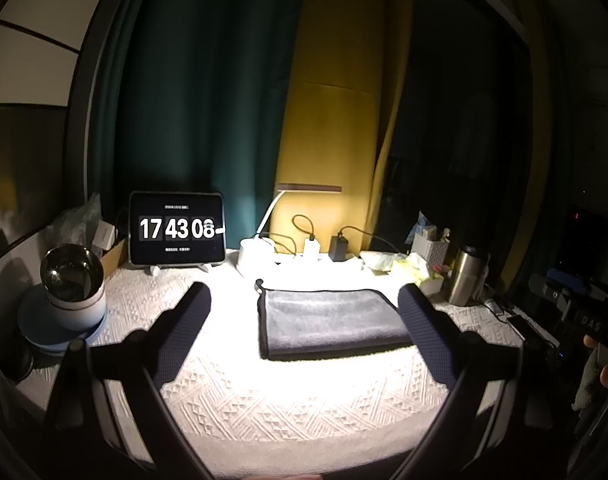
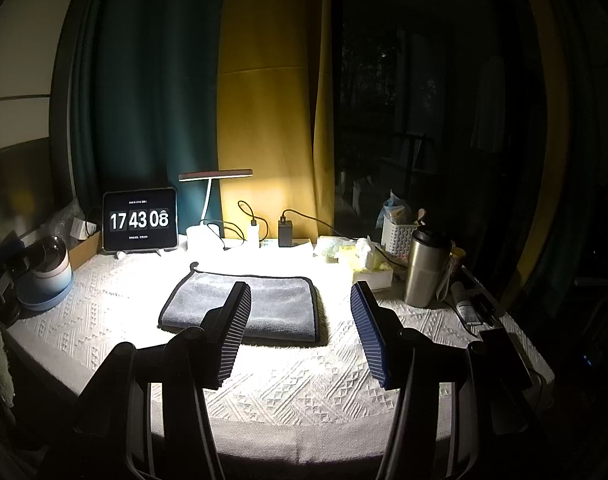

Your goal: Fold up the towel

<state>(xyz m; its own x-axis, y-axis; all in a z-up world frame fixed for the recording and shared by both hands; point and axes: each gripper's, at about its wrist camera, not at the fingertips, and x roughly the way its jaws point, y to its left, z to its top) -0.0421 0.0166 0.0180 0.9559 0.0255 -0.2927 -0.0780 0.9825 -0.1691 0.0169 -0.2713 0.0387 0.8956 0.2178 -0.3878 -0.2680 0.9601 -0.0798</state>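
The towel is lying folded into a flat grey rectangle with a dark border in the middle of the table, on the white patterned cloth, lit brightly by the desk lamp behind it; a small hanging loop is sticking out at its far left corner. The left wrist view is showing the towel straight on between the left gripper's fingers, and at its right edge it is catching part of the right gripper and a fingertip of the hand holding it; the right wrist view is showing the towel from the right side, with the lamp's head fully in sight, which the left view is barely showing.

Behind the towel a tablet is standing with a clock reading 17 43 08; chargers and cables are sitting beside the lamp's base; a mug on a blue saucer is standing to the left, well apart from the towel; a steel flask, a white basket and tissues are crowding the right side.

The left gripper is hovering above the table with its fingers spread wide, touching nothing; the right gripper is likewise hovering over the near side of the table, fingers wide apart and holding nothing, its left finger overlapping the towel's near edge in that view.
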